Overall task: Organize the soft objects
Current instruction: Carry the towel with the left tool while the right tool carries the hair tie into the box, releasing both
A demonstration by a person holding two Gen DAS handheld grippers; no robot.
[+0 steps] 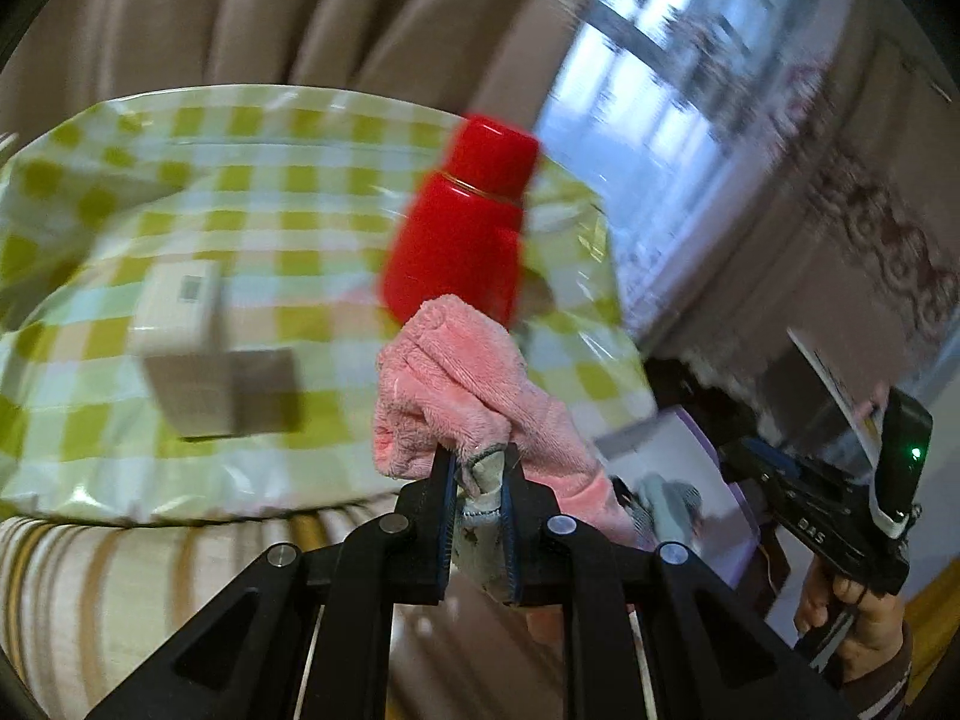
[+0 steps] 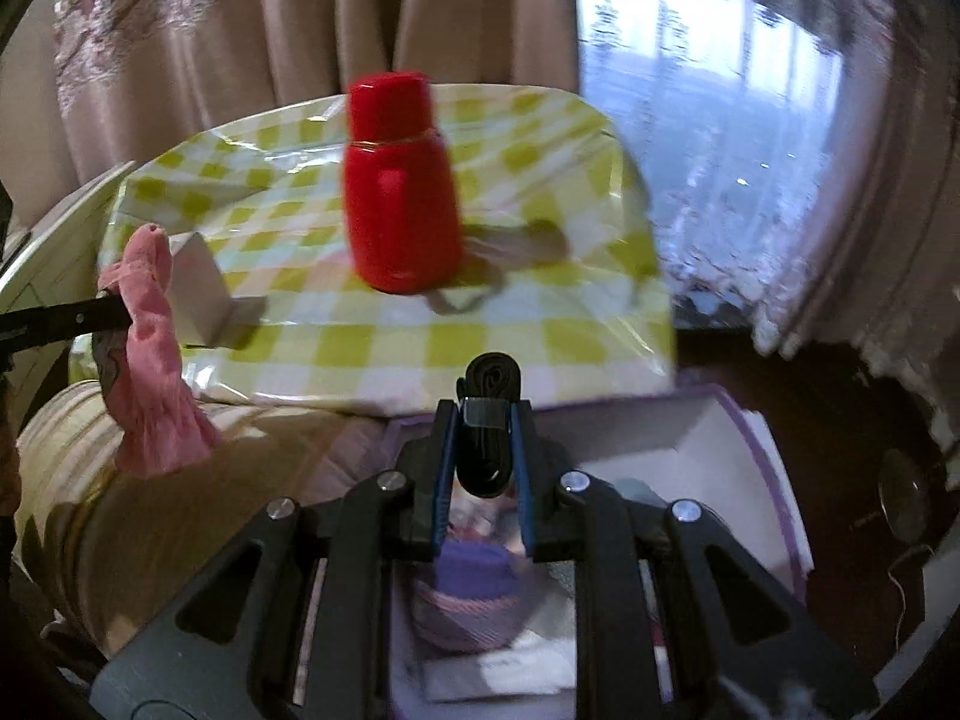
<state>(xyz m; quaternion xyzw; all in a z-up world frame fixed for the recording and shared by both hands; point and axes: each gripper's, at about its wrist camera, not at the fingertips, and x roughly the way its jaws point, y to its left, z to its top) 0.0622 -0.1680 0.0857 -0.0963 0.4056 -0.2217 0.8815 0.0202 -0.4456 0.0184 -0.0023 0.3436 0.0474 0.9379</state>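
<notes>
My left gripper (image 1: 479, 465) is shut on a pink fleecy cloth (image 1: 456, 384) with a grey edge, held in the air before the table. The cloth also shows hanging at the left of the right wrist view (image 2: 150, 354). My right gripper (image 2: 487, 417) is shut on a black rolled strap (image 2: 489, 420) and holds it above an open white box with a purple rim (image 2: 708, 438). In the box lies a purple and pink knitted thing (image 2: 474, 594). The right gripper also shows at the right of the left wrist view (image 1: 840, 516).
A table with a green-and-white checked cloth (image 1: 270, 198) carries a red flask (image 1: 462, 222) and a small white carton (image 1: 180, 336). A striped cushion (image 1: 120, 588) lies below the table edge. Beige curtains and a window stand behind.
</notes>
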